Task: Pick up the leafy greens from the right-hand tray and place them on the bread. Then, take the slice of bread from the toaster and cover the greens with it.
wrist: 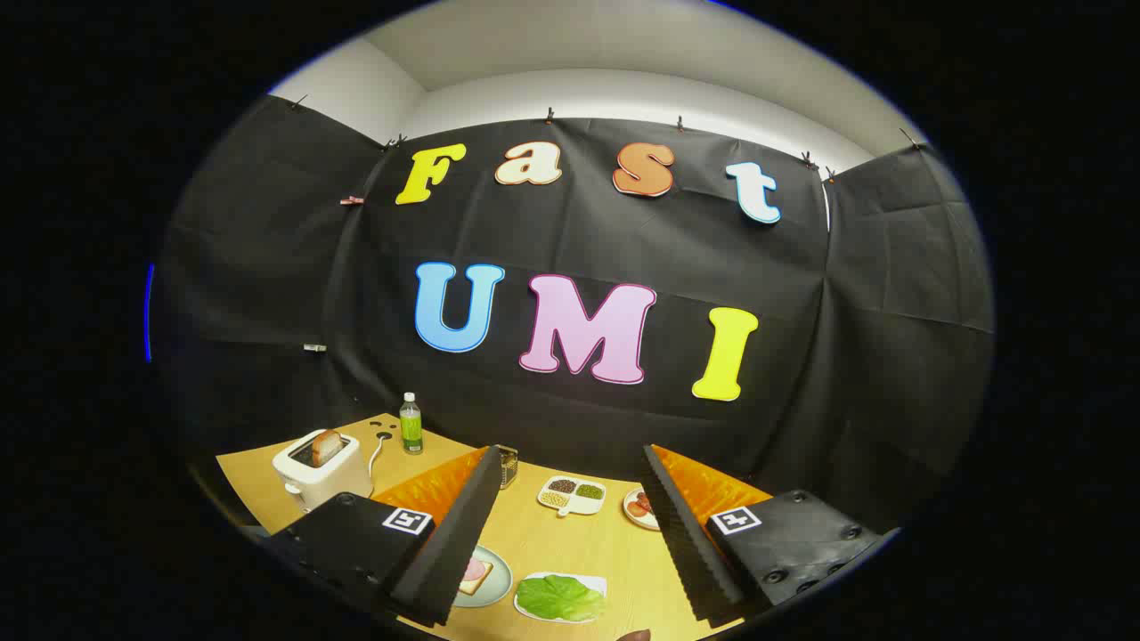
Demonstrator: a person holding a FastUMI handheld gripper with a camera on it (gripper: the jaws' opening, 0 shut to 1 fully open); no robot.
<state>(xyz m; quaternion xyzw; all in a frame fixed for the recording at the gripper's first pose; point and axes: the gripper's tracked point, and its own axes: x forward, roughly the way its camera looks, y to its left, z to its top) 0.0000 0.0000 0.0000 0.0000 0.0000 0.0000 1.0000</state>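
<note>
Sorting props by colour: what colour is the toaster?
White or cream, seen in the gripper view: the toaster with a bread slice in it.

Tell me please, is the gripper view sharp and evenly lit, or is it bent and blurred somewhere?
In the gripper view the fisheye lens bends the table edge and the booth wall; the light is soft and even, without hard glare; the leafy greens between the open gripper's fingers look sharp, and the toaster with its bread slice is small yet clear.
</note>
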